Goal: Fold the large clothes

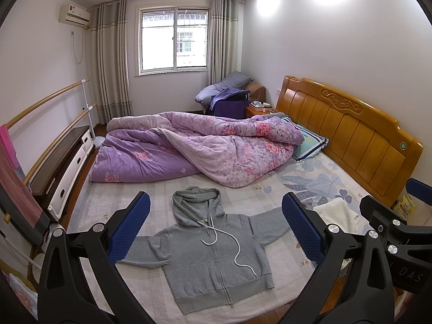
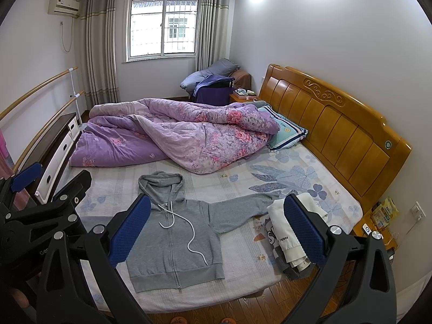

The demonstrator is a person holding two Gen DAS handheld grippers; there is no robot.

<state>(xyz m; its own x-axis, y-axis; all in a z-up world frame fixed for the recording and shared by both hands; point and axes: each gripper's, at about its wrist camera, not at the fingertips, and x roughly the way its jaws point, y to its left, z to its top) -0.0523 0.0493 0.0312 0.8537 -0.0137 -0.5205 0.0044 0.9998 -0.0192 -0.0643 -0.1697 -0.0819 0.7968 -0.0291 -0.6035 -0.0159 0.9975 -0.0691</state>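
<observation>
The left gripper point(image 1: 216, 224) hangs above the bed edge with its blue dimpled pads spread wide and nothing between them; the right gripper point(image 2: 217, 229), just beside it, is equally wide apart and empty. Framed between the left one's fingers lies the hoodie point(image 1: 216, 253), flat and face up on the bed point(image 1: 270, 197), zipped closed, hood toward the far side, both sleeves stretched out sideways. It is grey knit with ribbed hem and cuffs, and a white drawstring point(image 1: 237, 251) snakes loosely over its chest. The left pad hides part of one sleeve; the other sleeve's cuff runs behind the right pad.

Under the right gripper's right pad sits a stack of folded clothes point(image 2: 286, 232) (white on top, printed lettering too small to read fully), its lower layers probably grey. Beyond the hoodie a rumpled purple floral quilt point(image 1: 189, 145) is heaped across the sheet, half covering a striped pillow point(image 1: 310, 143). Farther right stands a glossy panelled wooden headboard point(image 1: 351, 135).
</observation>
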